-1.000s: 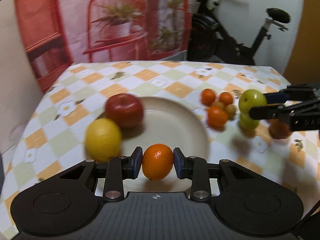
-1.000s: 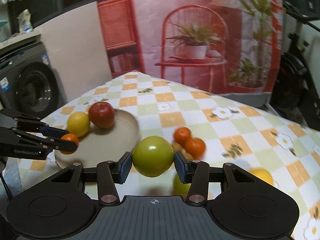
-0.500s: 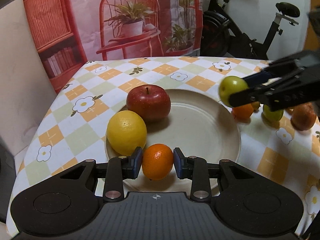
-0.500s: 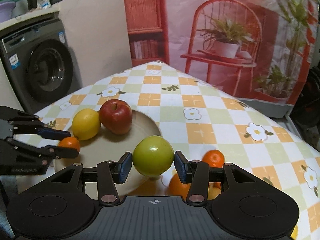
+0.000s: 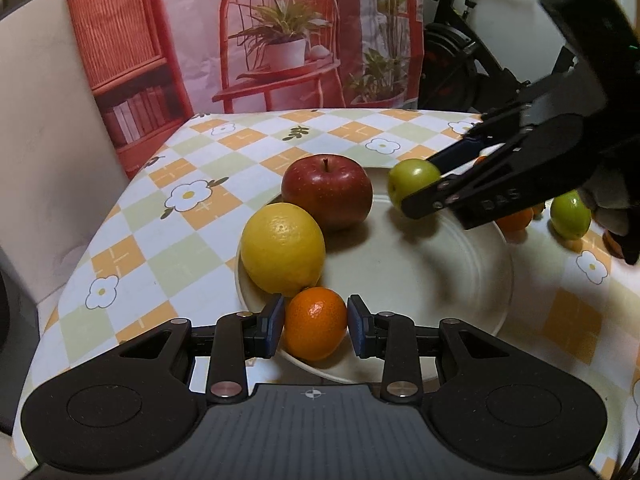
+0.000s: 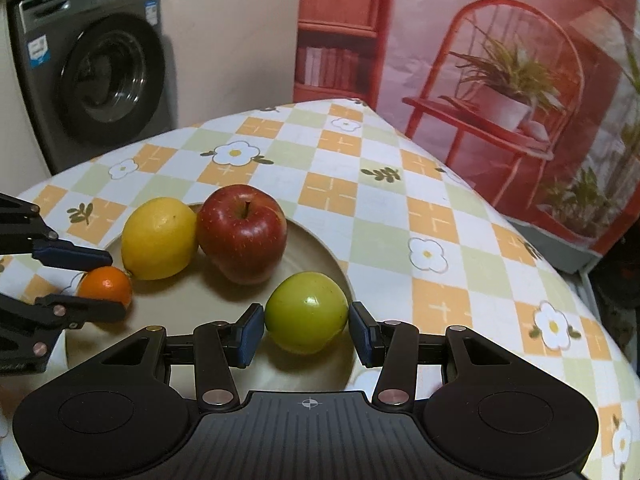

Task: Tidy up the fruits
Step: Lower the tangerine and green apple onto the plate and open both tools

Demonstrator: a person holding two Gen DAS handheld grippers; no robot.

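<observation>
A cream plate [image 5: 440, 280] [image 6: 312, 240] on the checkered table holds a red apple [image 5: 326, 190] [image 6: 242, 232] and a yellow lemon [image 5: 282, 248] [image 6: 158, 238]. My left gripper [image 5: 316, 322] [image 6: 102, 280] is shut on a small orange [image 5: 315, 322] [image 6: 105, 286] at the plate's near rim, right beside the lemon. My right gripper [image 6: 307, 322] [image 5: 420, 186] is shut on a green fruit [image 6: 306, 310] [image 5: 412, 178] and holds it over the plate's far side, next to the apple.
Another green fruit [image 5: 570, 216] and an orange [image 5: 514, 222] lie on the tablecloth right of the plate. A washing machine [image 6: 92, 72] stands beyond the table's left edge, an exercise bike [image 5: 464, 56] behind it. A gloved hand [image 5: 608, 204] holds the right gripper.
My right gripper has carried the green fruit leftward from the loose fruits to above the plate beside the apple. The left gripper has stayed put with the small orange at the plate's near rim.
</observation>
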